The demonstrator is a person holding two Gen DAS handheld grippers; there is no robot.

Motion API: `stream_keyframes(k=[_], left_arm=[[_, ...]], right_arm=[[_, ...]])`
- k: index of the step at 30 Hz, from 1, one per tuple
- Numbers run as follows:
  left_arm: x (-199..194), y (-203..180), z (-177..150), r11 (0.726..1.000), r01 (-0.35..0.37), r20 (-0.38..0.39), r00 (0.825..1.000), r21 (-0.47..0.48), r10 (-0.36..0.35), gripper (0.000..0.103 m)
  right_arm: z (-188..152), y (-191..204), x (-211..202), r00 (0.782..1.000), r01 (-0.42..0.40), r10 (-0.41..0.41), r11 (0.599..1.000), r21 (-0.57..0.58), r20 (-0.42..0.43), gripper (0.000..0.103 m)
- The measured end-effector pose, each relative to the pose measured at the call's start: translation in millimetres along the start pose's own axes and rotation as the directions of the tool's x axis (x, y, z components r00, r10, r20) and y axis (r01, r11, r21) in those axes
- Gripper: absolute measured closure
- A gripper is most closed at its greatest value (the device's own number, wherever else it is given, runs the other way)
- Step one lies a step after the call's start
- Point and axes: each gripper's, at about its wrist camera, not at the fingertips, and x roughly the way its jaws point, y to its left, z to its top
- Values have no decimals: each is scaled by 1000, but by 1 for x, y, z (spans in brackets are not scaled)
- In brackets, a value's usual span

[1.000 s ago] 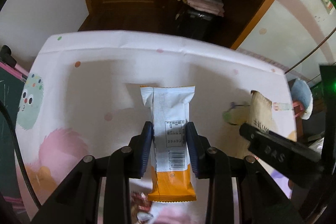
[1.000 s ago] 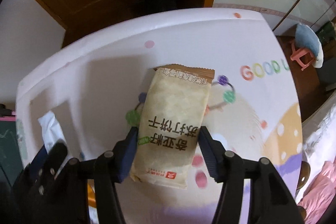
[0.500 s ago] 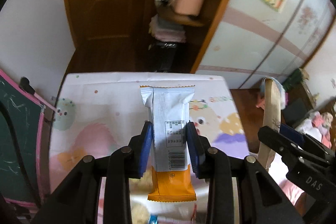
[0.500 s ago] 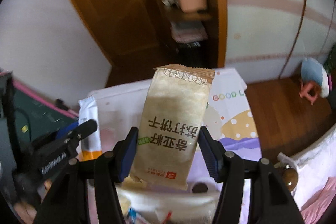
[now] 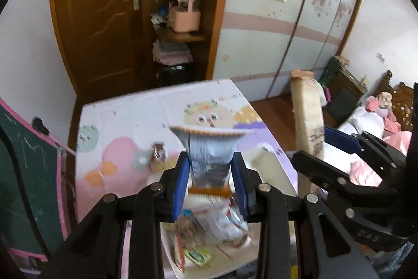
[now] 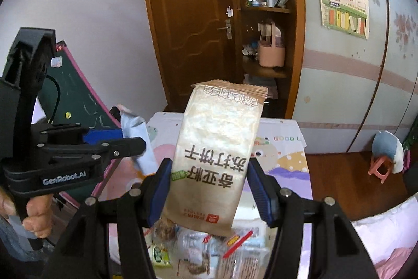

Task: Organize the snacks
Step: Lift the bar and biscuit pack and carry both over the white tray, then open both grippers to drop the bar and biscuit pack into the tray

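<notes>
While you hold both packets up off the worktop, a white tray sits below your grippers at the near edge, at 6 o'clock in both views. It holds a loose heap of small wrapped snacks; a green-and-yellow sachet lies at its front, and the rest is too blurred to name. From the right wrist the same heap shows under the packet, with a red-striped wrapper on top.

Your left gripper is closed most of the way on the white-and-orange snack packet, its blue pads pressing the packet's two long edges. The packet's long axis runs from 6 to 12 o'clock, tipped away from the camera, with the orange end low between the fingers and the flared white end at the top. It hangs over the tray's far side.

Your right gripper is clamped partway on the tan cracker packet, pads on either long side near its lower third. That packet stands nearly upright, its long axis leaning slightly toward 1 o'clock, crimped seal uppermost, the dark printed characters upside down. In the left wrist view the same packet stands edge-on at 3 o'clock, above the worktop's right edge.

A small wrapped snack lies on the worktop's printed cover at 9 o'clock of the left packet.
</notes>
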Motion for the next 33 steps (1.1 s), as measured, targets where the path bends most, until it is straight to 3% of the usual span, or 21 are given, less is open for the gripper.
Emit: stream_keyframes(k=[4,10,13,21,22,24,26,33], left_arm=[[14,2,-34,999,27,-28,999,-29,-28,72],[51,13,-70,995,-39,-49,998,-87,35,72],[67,20,-82,992,-67,-78,995,-111,59,72],[86,25,-100,986,-129,-126,985,-107,116,72],[85,25,-101,984,-145,-118,984,-103,133,70],[84,26,-102,982,-163,-111,982,-100,152,55],[82,29,-101,977,-182,-99,980,-111,171,20],[84,39,-100,971,-186,-89,981,-153,174,18]], right_arm=[[-29,-3,5,999,-6,7,1000,18,-31,45],[-67,-22,28,992,14,0,994,106,-125,45],[-77,-31,41,983,20,6,990,139,-185,45],[-86,-28,52,977,37,-11,992,118,-214,47],[-86,-26,53,976,36,-10,993,115,-220,47],[-90,-23,54,974,30,-4,993,111,-226,47],[-90,-23,57,973,25,2,993,116,-232,46],[-91,-25,69,962,14,28,988,152,-271,44]])
